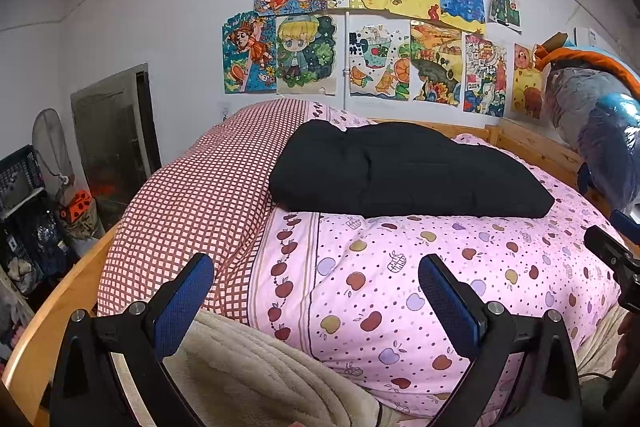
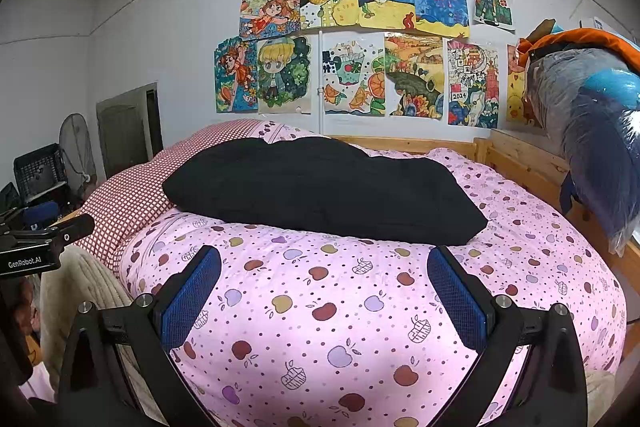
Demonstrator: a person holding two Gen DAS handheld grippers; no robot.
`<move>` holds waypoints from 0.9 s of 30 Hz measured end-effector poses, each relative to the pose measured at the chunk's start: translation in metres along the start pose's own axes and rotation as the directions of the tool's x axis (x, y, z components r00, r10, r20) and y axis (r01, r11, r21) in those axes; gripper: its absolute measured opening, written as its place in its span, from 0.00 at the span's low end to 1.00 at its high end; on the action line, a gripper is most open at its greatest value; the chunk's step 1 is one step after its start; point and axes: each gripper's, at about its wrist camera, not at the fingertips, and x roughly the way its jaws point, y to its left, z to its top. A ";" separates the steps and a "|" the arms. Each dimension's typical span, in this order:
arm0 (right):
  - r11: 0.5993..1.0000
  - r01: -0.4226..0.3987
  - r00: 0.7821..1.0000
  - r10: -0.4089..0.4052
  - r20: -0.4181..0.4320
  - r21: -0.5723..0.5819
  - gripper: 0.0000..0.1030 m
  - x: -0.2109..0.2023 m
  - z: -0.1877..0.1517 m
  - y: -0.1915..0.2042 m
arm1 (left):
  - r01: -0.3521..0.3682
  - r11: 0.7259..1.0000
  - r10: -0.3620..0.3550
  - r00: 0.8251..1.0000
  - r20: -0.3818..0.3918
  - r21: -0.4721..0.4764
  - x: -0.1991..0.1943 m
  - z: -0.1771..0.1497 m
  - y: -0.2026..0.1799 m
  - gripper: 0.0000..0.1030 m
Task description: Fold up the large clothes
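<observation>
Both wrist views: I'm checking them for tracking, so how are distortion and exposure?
Left wrist view: strong fisheye bend, dark corners, the black garment nearly detail-free. Right wrist view: same bend, glare on the plastic-wrapped bundle, sharp apple quilt.

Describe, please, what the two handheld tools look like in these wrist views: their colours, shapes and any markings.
Both tools share one build: the left tool and right tool each have two flat fingers faced with blue textured pads, carried on black angular plastic linkages with silver round bolts. Seen from the right wrist camera, the left tool's black body bears white lettering, "GenRobot.AI". No cables or sleeves are clearly visible.
</observation>
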 end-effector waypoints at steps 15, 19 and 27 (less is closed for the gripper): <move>1.000 -0.005 1.000 0.005 0.000 -0.010 0.98 0.003 0.000 0.003 | 0.004 1.000 -0.004 1.000 0.008 0.011 0.001 0.001 -0.002 1.00; 1.000 -0.004 1.000 0.004 0.002 -0.018 0.98 0.003 -0.001 0.004 | 0.009 1.000 -0.009 1.000 0.004 -0.001 0.002 0.002 -0.002 1.00; 1.000 -0.001 1.000 0.001 0.000 -0.016 0.98 0.003 0.000 0.005 | -0.015 1.000 0.015 1.000 0.008 0.012 0.002 0.002 -0.007 1.00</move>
